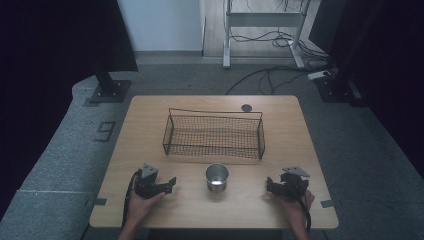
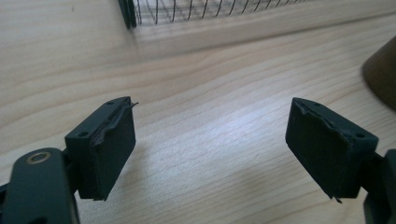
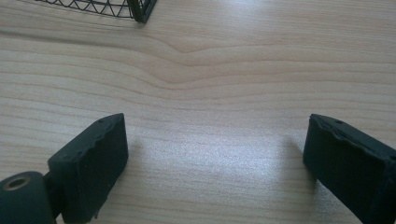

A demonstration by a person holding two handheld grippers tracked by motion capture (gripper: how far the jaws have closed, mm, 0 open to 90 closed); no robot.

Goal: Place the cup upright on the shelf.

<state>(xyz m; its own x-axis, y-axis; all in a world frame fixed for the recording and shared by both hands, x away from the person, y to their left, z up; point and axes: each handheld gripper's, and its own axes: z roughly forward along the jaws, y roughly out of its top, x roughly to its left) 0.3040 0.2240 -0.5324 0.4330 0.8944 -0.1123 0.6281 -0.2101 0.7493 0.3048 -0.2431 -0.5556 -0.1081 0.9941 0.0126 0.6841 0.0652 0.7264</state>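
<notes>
Both grippers rested low near the table's (image 1: 150, 210) front edge: left gripper (image 1: 170, 186) and right gripper (image 1: 270, 185), jaws of each spread wide, nothing between them. Metal cup (image 1: 217, 177) stood upright between the two, apart from both, just in front of the wire basket (image 1: 214, 136). Basket looked empty. Judged step: start position, approach not yet begun. Next move would call for one gripper to swing inward, straddle the cup's rim or wall, then close.
</notes>
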